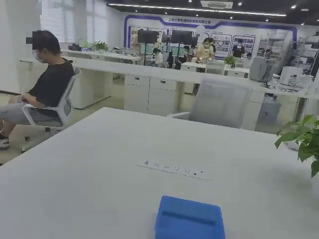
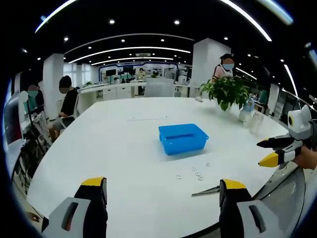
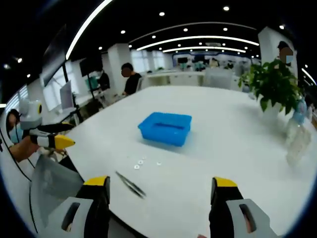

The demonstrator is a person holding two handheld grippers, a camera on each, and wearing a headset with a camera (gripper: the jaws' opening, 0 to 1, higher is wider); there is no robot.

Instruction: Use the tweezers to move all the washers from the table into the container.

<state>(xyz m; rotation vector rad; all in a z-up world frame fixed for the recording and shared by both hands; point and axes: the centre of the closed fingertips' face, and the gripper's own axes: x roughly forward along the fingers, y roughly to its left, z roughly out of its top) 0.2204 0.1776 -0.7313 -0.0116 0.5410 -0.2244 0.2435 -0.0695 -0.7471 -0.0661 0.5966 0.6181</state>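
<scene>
In the head view the bottom edge cuts off the blue plastic container [image 1: 188, 218], so only its rectangular rim shows on the smooth white table [image 1: 89, 174]. A flush socket strip [image 1: 173, 169] lies beyond it.

The gripper views take in more of the table. The washers [image 2: 195, 172] are tiny pale rings, too small to count surely. They lie loose on the table just beside the container [image 2: 182, 138], on the side towards the person. The thin metal tweezers [image 2: 205, 190] rest flat near them, untouched.

The left gripper [image 2: 163, 184] is released, its yellow-tipped jaws wide apart and holding nothing. The right gripper [image 3: 161, 182] is spread just as wide and is also empty.

In the right gripper view the washers [image 3: 141, 162] sit between the tweezers [image 3: 130, 184] and the container [image 3: 165, 128]. A leafy potted plant [image 3: 271, 82] and blurred clear bottles [image 3: 297, 139] stand at the far side.
</scene>
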